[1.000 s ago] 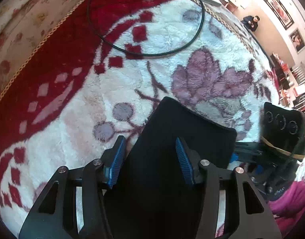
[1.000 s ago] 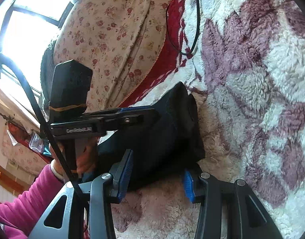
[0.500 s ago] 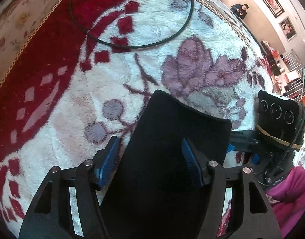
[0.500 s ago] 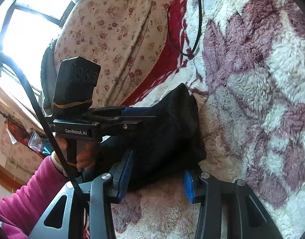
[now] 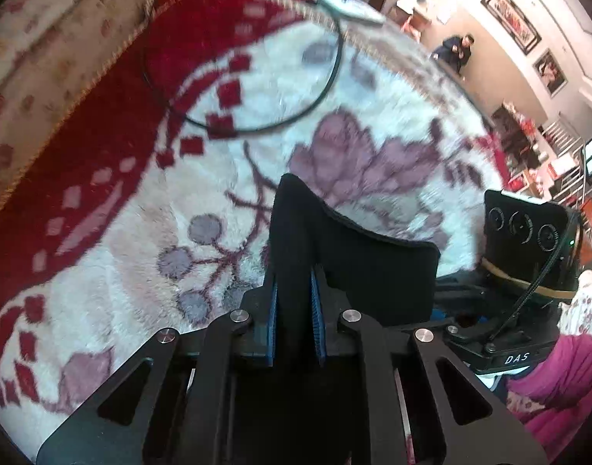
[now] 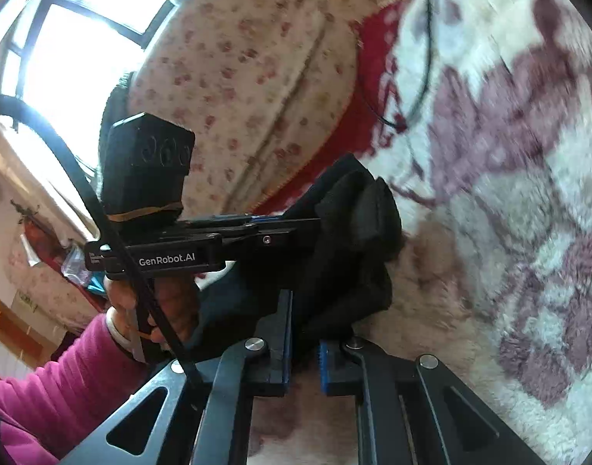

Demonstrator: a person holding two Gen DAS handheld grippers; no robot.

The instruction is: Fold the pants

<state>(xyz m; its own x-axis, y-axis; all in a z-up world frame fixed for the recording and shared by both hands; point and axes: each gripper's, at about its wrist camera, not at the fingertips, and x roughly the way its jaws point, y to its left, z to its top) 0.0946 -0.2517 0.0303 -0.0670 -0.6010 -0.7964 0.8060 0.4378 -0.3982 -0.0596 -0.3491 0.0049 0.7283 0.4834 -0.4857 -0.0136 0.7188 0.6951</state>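
Note:
The black pants [image 5: 357,259] lie folded on a plush white, red and purple blanket [image 5: 148,232]. My left gripper [image 5: 294,310] is shut on one edge of the pants, and the cloth bunches up between its blue pads. My right gripper [image 6: 303,343] is shut on the other edge of the black pants [image 6: 350,232], which hang lifted off the blanket. The left gripper's body [image 6: 203,240] shows in the right wrist view, clamped on the same pants. The right gripper's body [image 5: 528,255] shows at the right of the left wrist view.
A thin black cable [image 5: 296,116] loops on the blanket beyond the pants. A floral cushion [image 6: 265,77] rises behind the blanket's red border. A small flat device [image 5: 350,7] lies at the far edge. A pink-sleeved arm [image 6: 63,379] holds the left gripper.
Both grippers have closed from open onto the pants' edges. The cloth has been lifted and bunched, and the view blurs with motion.

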